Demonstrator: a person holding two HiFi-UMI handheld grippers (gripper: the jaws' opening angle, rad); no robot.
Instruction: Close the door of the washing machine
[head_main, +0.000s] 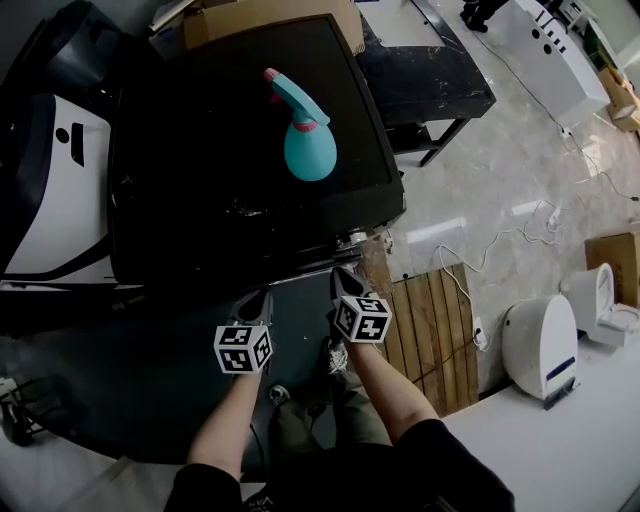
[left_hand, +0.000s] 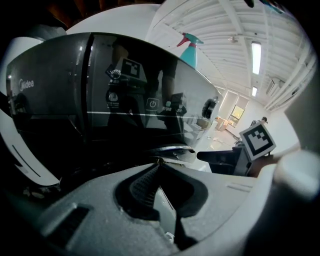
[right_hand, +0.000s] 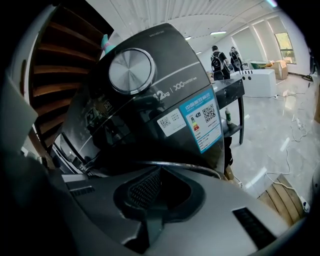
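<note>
Washing machine door (right_hand: 190, 166), dark with a chrome rim, sits on the front of the black washing machine (head_main: 230, 170), right at the tips of both tools; whether it is latched I cannot tell. The left tool (head_main: 264, 298) has its jaws pressed together with nothing between them, pointing at the rim below the control panel (left_hand: 125, 100). The right tool (head_main: 341, 275), just beside it, is likewise closed and empty, beneath the round metal knob (right_hand: 132, 71) and the stickers (right_hand: 202, 117). A teal spray bottle (head_main: 308, 140) stands on the machine's top. A wooden pallet (head_main: 440, 330) lies on the floor to the right.
</note>
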